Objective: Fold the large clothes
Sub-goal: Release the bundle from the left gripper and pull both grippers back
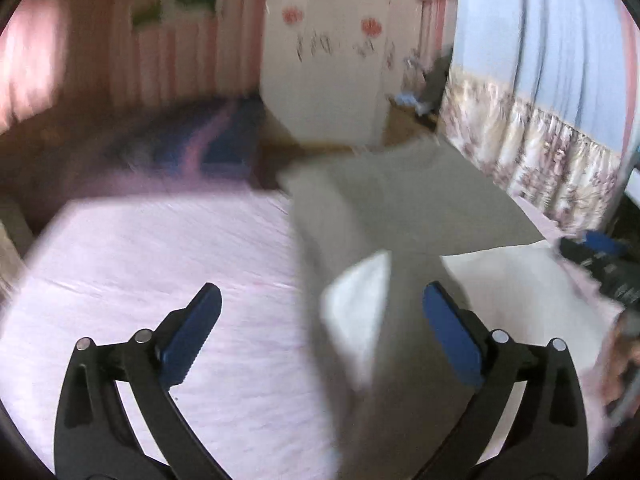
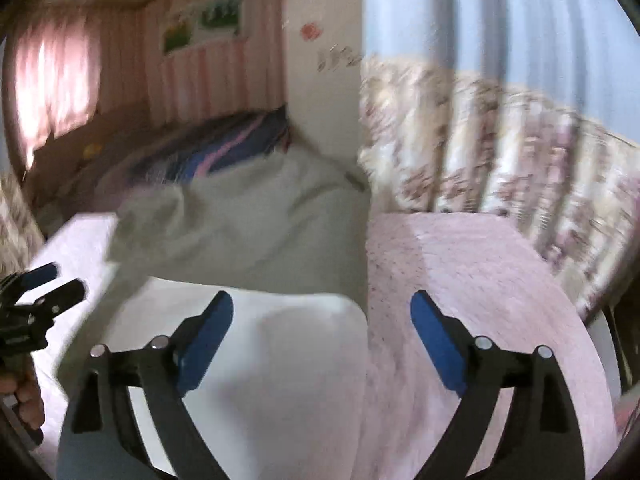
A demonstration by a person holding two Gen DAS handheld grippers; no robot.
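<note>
Both views are smeared by motion blur, so fine detail cannot be told. The landmark is the bed (image 1: pixel 160 300), which is covered by a pale pink sheet.

In the left wrist view, the left gripper (image 1: pixel 320 304) is seen with its blue pads (image 1: pixel 196 332) spread wide; nothing is gripped between them. A grey garment (image 1: pixel 400 200) is spread over the far right part of the bed, and a fold of it reaches down between the open fingers without being pressed by either pad. A white layer (image 1: pixel 520 292), the cloth's inner side or a second piece, which cannot be told, is seen at the right near side of the bed.

In the right wrist view, the right gripper (image 2: pixel 322 328) is likewise held released, its pads (image 2: pixel 208 340) well apart and closed on nothing. The grey garment (image 2: pixel 248 232) is bunched on the far part of the bed (image 2: pixel 480 300), with the white layer (image 2: pixel 288 360) lying nearer, beneath the left finger. The left gripper (image 2: pixel 46 284) is seen at the left edge of the bed, with fingers of a hand (image 2: pixel 28 396) below it.

A floral curtain (image 2: pixel 500 152) hangs beyond the bed's right side, and a white wardrobe (image 1: pixel 328 72) stands past the bed's far end.
</note>
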